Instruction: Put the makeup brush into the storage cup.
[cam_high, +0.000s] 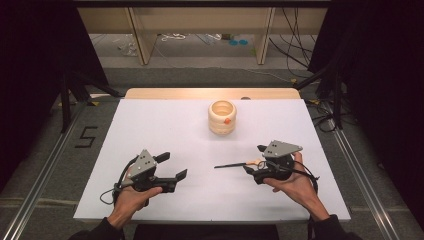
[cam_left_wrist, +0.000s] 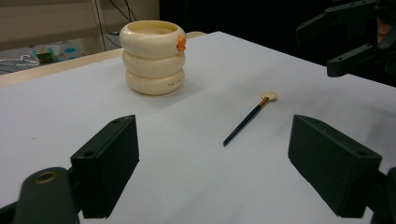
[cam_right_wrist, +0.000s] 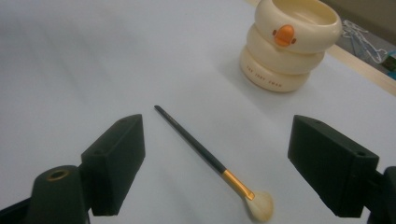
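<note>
A cream ribbed cup (cam_high: 222, 117) with an orange duck beak stands upright at the far middle of the white board (cam_high: 150, 130). A makeup brush (cam_high: 235, 164) with a thin black handle, gold ferrule and cream bristles lies flat on the board. My right gripper (cam_high: 253, 159) hovers open just over its bristle end; in the right gripper view the brush (cam_right_wrist: 205, 156) lies between the wide jaws, untouched, with the cup (cam_right_wrist: 289, 44) beyond. My left gripper (cam_high: 174, 165) rests open and empty at the near left. Its own view looks over the brush (cam_left_wrist: 247, 119) to the cup (cam_left_wrist: 153, 56).
The board lies on a wooden table whose far edge (cam_high: 200, 93) shows behind the cup. Beyond are wooden frame legs (cam_high: 140, 40) and loose cables on the floor. Metal rails (cam_high: 45, 165) run along both sides, with a "5" mark (cam_high: 86, 136) on the left.
</note>
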